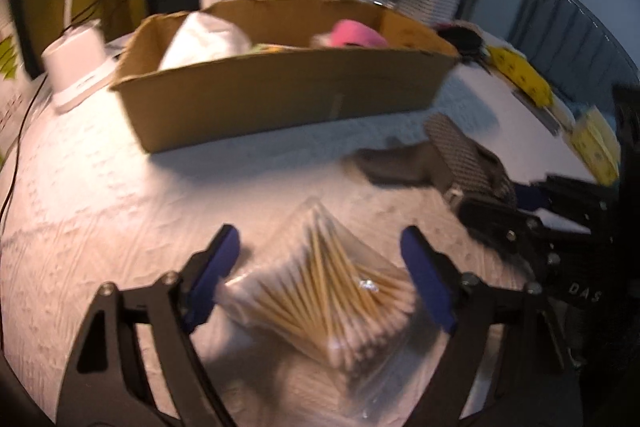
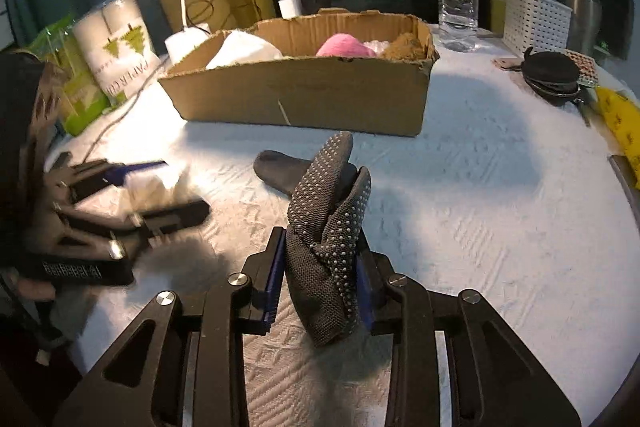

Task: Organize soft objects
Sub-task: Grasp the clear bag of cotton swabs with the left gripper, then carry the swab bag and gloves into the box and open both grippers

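While the right claw [image 2: 320,279] pinches a sock [image 2: 326,227] and the left claw [image 1: 320,275] gapes, the box [image 2: 304,95] holds a pink toy [image 2: 344,47].

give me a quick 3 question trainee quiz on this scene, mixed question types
1. True or false: the right gripper is shut on the dark grey sock with white grip dots.
2. What lies between the left gripper's open blue fingers?
A. a pink plush
B. a clear bag of wooden-stemmed cotton swabs
C. a water bottle
3. Fill in: the pink soft item sits inside the open brown ____ box.

Key: 1 true; 2 B; 3 cardboard
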